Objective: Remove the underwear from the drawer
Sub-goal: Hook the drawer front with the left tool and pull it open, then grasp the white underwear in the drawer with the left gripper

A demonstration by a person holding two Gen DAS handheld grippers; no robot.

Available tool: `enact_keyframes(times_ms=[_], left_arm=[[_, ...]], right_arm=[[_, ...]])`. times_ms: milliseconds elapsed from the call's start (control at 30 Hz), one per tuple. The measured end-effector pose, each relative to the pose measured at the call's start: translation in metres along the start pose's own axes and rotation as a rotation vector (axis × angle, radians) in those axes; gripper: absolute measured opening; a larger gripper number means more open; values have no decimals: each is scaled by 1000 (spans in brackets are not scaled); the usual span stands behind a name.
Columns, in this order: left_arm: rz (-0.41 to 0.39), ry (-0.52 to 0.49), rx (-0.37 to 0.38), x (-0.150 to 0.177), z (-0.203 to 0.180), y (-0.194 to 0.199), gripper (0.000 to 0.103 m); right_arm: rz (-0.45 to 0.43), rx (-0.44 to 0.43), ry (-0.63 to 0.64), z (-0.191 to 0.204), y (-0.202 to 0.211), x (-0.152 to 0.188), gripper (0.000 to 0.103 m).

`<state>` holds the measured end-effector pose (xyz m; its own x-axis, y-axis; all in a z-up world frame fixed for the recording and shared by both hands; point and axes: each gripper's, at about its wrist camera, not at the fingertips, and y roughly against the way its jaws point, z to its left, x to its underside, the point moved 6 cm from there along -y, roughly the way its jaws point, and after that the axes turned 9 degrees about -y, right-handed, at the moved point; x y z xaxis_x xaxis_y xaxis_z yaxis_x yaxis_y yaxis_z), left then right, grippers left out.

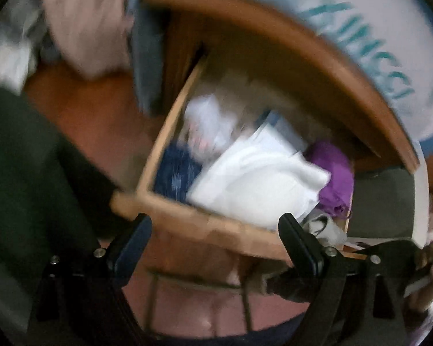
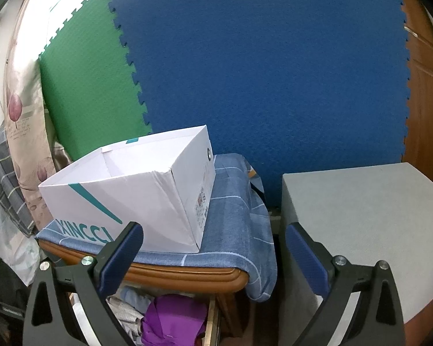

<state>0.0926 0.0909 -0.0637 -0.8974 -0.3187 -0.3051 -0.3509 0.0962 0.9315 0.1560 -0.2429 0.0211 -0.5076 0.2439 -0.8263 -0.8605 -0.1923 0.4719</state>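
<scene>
The left wrist view is motion-blurred. The wooden drawer (image 1: 170, 121) stands pulled open below the cabinet top. In it lie a white folded garment (image 1: 257, 184), a purple garment (image 1: 332, 176), a dark blue patterned piece (image 1: 176, 173) and pale cloth (image 1: 207, 121) at the back. My left gripper (image 1: 215, 230) is open and empty, just in front of the drawer's front edge. My right gripper (image 2: 213, 245) is open and empty, held above the cabinet top's front edge. The purple garment (image 2: 173, 320) shows below it in the open drawer (image 2: 212, 317).
A white open-topped cardboard box (image 2: 147, 199) stands on a blue cloth (image 2: 236, 225) over the wooden cabinet top (image 2: 187, 274). A grey block (image 2: 360, 216) stands to the right. Blue and green foam mats (image 2: 259, 57) cover the wall behind. Pillows (image 2: 20, 132) are stacked at left.
</scene>
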Motion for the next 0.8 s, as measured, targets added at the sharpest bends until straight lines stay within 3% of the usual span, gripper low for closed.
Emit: enact_keyframes(times_ms=[67,100,200,367,467,800], left_arm=[[-106,-123,-2,0,-14,24,91],[-150,-208,8,-6,-26,30,98],[-182,-422,31,-14,-55,20,101],[-89,-652,25,-22,-78,-17,101],[-68,-769,-26,-24,-86,-34,101],[0,-1039,63,-21,-110,-73,101]], right_arm=[[2,1,-1,0,0,0,101],[3,1,0,0,0,0,101],[6,1,1,0,0,1,101],[7,0,-3,-1,0,1,101],[11,-2,-8,-1,-2,1,101],[34,-13,3,2,-5,4,101]])
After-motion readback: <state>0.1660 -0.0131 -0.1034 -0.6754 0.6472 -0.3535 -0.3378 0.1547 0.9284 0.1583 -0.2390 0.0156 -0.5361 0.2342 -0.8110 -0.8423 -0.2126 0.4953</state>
